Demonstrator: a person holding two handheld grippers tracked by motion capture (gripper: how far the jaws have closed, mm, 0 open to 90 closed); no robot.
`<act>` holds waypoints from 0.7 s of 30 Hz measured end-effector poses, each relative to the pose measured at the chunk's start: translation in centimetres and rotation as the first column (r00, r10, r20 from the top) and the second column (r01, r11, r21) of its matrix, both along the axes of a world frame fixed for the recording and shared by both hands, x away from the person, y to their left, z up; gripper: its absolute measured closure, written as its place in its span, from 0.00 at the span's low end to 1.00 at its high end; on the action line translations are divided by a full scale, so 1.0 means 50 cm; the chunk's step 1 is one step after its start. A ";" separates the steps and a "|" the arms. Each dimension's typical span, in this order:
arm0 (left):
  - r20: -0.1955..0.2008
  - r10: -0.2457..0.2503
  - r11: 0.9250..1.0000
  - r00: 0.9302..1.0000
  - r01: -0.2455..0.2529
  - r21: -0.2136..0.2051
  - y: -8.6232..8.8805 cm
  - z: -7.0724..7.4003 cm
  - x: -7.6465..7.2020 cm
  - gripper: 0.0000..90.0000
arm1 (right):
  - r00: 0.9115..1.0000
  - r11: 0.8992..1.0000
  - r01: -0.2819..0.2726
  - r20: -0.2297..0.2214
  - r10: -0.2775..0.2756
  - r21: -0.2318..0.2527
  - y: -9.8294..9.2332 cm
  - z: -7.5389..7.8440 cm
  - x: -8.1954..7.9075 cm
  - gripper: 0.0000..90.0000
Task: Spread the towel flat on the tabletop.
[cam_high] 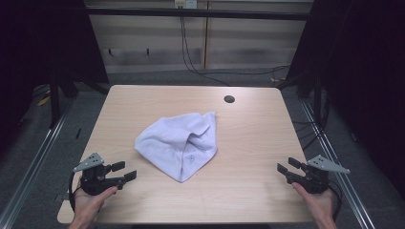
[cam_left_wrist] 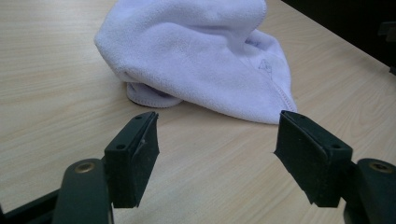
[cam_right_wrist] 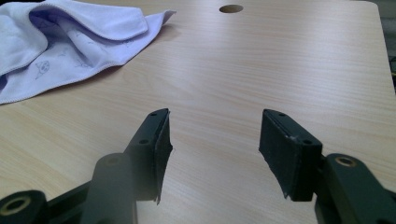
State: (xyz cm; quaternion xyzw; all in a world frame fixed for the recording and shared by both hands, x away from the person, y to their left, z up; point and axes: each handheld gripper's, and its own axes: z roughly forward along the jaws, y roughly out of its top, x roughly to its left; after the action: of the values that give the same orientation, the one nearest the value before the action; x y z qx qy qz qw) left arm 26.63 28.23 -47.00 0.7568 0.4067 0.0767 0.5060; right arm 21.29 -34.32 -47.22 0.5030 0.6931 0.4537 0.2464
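While the towel (cam_high: 179, 143) lies crumpled and untouched at the table (cam_high: 253, 143) centre, we hold the left gripper (cam_high: 125, 171) and right gripper (cam_high: 285, 166) released and empty, all handling remaining.

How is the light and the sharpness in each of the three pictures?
High view: table evenly lit, surroundings dark, slightly soft. Left gripper view: cloth sharp, with a shadow under its edge. Right gripper view: near fingers blurred, far table hole clear.
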 end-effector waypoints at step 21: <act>0.067 -0.101 0.992 0.993 0.095 0.081 -0.082 0.038 0.068 0.72 | 0.962 0.964 -0.258 -0.080 0.262 0.059 0.164 0.020 0.017 0.47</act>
State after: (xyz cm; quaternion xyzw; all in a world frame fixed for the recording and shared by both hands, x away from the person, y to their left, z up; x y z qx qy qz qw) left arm 30.03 24.15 -45.11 0.7916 0.3474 0.0944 0.4937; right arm 22.16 -26.10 -46.21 0.4326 0.7522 0.4764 0.1420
